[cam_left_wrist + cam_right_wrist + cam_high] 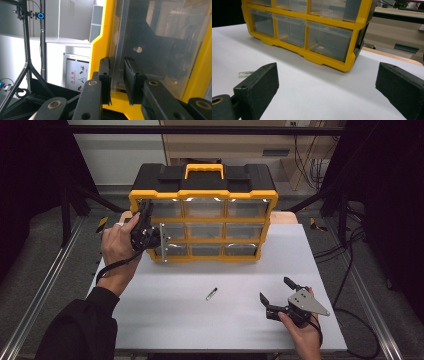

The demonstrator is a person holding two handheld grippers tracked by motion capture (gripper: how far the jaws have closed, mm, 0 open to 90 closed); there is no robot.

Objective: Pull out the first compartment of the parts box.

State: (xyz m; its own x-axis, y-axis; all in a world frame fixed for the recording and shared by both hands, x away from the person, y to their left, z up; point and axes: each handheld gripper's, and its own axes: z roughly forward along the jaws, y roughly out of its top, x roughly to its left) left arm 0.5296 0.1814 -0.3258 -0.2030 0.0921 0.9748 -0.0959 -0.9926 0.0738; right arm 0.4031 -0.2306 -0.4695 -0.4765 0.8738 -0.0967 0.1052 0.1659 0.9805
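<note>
Overhead light brightens the white worktop (200, 270) mid-frame, glare streaks the clear drawers (205, 208), and corners sink into darkness.

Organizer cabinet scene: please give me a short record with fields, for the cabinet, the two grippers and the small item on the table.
cabinet: yellow and black drawer organizer, upright at the far side of the white table
left gripper: jaws closed on the clear front lip of the top-left drawer
right gripper: open, holds nothing, low over the table's near right part
small item: clear vial, lying on the table between the cabinet and the near edge
</note>
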